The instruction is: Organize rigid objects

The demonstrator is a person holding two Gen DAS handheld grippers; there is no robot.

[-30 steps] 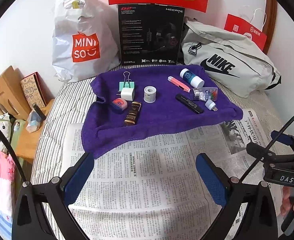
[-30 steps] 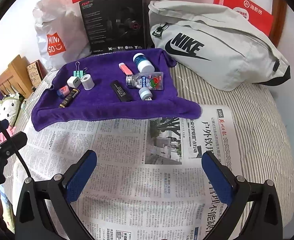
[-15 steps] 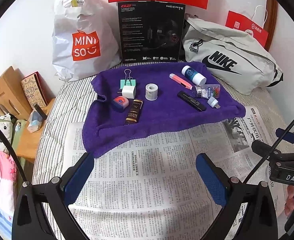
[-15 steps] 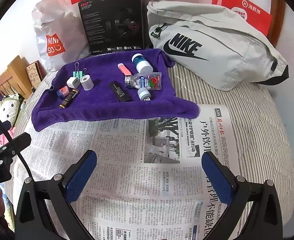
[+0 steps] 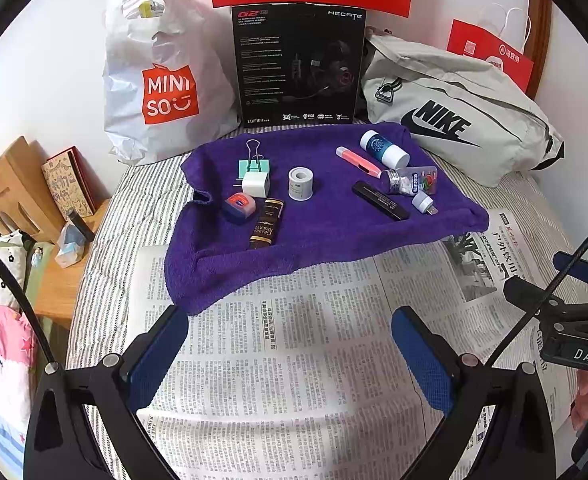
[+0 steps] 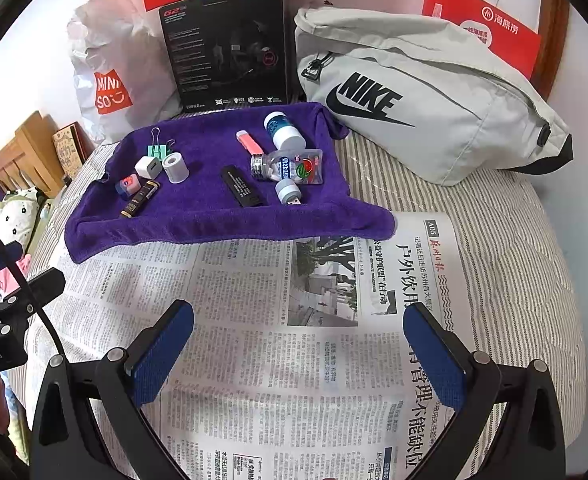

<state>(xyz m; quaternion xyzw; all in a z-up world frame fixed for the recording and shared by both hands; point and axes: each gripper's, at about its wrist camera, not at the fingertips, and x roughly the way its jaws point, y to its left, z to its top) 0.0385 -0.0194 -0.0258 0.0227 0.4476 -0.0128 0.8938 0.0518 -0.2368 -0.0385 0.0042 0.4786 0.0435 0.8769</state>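
A purple towel (image 5: 326,236) (image 6: 213,208) lies on the bed and carries several small items: a green binder clip (image 5: 253,162), a white charger (image 5: 255,184), a tape roll (image 5: 300,183), a brown tube (image 5: 265,229), a black stick (image 5: 380,200), a pink marker (image 5: 356,159), a white bottle (image 5: 384,148) and a clear bottle (image 6: 289,166). My left gripper (image 5: 289,356) is open over the newspaper (image 5: 294,360), short of the towel. My right gripper (image 6: 298,352) is open too, with nothing between its fingers.
Against the wall stand a white Miniso bag (image 5: 153,80), a black headset box (image 5: 298,64) and a grey Nike bag (image 6: 426,96). A red paper bag (image 6: 490,28) sits behind the Nike bag. A wooden shelf (image 5: 25,200) is at the left.
Both grippers have drifted slightly; the towel and its items sit a little differently in each view. Nothing was picked up or let go.
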